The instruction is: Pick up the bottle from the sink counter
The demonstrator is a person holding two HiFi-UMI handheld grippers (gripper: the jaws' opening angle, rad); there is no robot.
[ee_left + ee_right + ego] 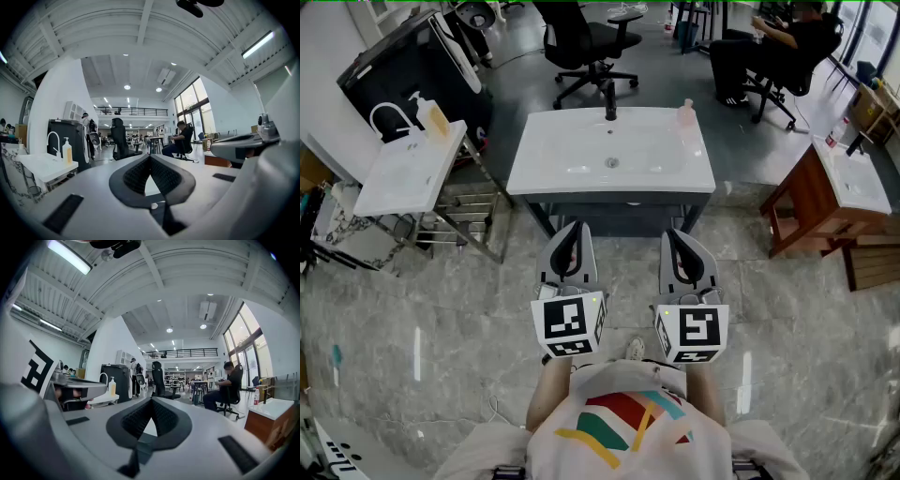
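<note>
A small clear pinkish bottle (685, 113) stands upright at the back right corner of the white sink counter (544, 169), right of the black tap (610, 99). Both grippers are held low near the person's body, well short of the counter's front edge, and point towards it. My left gripper (570, 231) has its jaws together with nothing between them. My right gripper (676, 236) is likewise shut and empty. In the left gripper view the left gripper (150, 157) has its black pads meeting at the tip, and the right gripper (151, 401) looks the same in the right gripper view.
A second white basin (398, 178) with a soap dispenser (432, 118) stands on a metal frame at the left. A wooden stand (806, 202) with another basin is at the right. Behind the counter are an office chair (581, 47) and a seated person (787, 42).
</note>
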